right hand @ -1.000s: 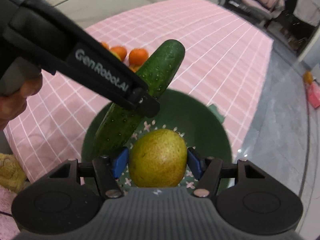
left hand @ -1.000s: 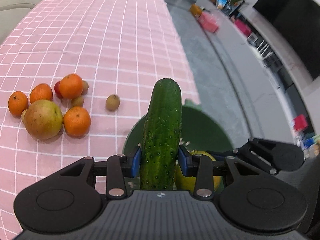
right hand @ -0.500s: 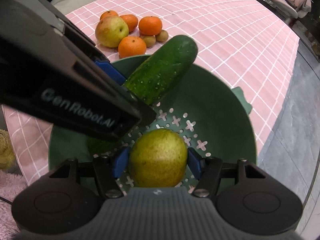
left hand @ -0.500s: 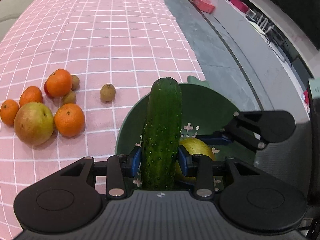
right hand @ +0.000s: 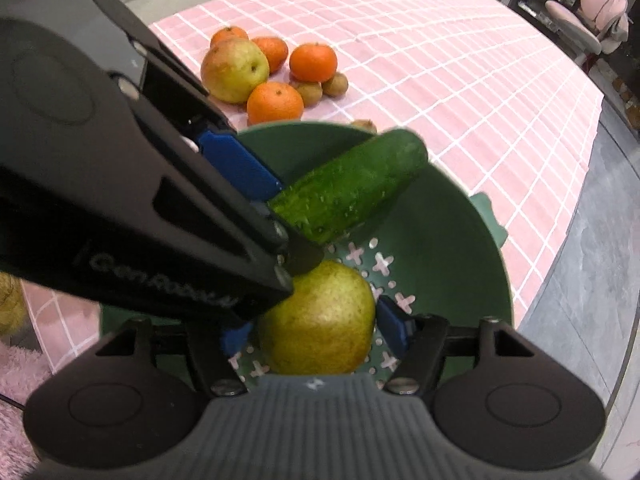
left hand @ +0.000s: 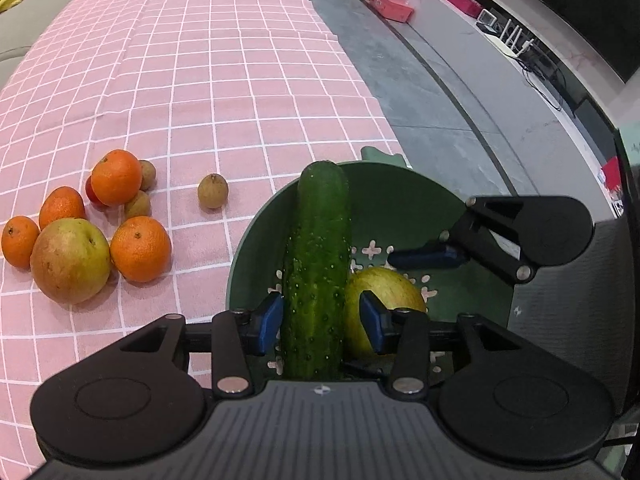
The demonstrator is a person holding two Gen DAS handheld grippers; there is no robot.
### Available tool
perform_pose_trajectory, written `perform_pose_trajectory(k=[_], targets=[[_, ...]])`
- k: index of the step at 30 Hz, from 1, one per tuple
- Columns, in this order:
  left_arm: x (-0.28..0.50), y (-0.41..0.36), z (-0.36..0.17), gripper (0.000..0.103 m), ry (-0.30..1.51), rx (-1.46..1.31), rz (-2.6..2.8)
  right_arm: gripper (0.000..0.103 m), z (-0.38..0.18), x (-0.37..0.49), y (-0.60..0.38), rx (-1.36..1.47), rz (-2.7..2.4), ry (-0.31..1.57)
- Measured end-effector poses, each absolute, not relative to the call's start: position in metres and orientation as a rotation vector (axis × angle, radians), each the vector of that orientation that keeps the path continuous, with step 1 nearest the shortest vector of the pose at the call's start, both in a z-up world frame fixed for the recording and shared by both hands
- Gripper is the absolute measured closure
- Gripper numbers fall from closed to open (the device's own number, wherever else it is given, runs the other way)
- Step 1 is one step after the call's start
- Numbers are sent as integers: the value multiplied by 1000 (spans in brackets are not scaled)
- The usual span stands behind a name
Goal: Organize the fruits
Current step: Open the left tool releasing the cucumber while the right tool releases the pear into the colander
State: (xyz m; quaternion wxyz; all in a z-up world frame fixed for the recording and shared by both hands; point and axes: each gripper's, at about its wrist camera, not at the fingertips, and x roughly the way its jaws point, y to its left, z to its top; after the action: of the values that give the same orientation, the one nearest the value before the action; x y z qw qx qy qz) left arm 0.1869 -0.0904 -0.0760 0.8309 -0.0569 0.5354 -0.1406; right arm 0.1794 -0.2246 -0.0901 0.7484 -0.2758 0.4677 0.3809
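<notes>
1. The left gripper (left hand: pixel 320 316) is released: there is a gap between each blue pad and the cucumber (left hand: pixel 318 264), which lies between them inside the green colander (left hand: pixel 404 204).
2. The right gripper (right hand: pixel 316 330) also stands apart from the pear (right hand: pixel 318 320); a small gap shows at its right pad, so I judge it is let go.
3. The step in hand is placing both items in the colander.
4. Ahead and to the left of the left gripper, on the pink tablecloth (left hand: pixel 224 64), wait the oranges (left hand: pixel 140 249), a second pear (left hand: pixel 70 260) and small brown fruits (left hand: pixel 213 196).
5. Next, both grippers should draw back without dragging the items, then go to that pile.
</notes>
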Motion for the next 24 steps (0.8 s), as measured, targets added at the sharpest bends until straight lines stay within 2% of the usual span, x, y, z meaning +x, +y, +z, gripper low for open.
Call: perform_pose_trajectory(k=[3, 7, 13, 16, 24], targets=[[183, -89, -71, 50, 1126, -114, -304, 31, -83, 175, -225, -616, 824, 1021], [174, -85, -62, 48, 1107, -118, -321, 21, -77, 170, -220, -648, 789, 1023], [159, -76, -45, 47, 1073, -114, -334, 19, -63, 159, -220, -616, 708, 1058], [150, -71, -36, 47, 1060, -114, -336, 14, -54, 150, -221, -582, 664, 1069], [118, -55, -16, 47, 990, -85, -314, 14, -27, 122, -221, -482, 561, 1007]])
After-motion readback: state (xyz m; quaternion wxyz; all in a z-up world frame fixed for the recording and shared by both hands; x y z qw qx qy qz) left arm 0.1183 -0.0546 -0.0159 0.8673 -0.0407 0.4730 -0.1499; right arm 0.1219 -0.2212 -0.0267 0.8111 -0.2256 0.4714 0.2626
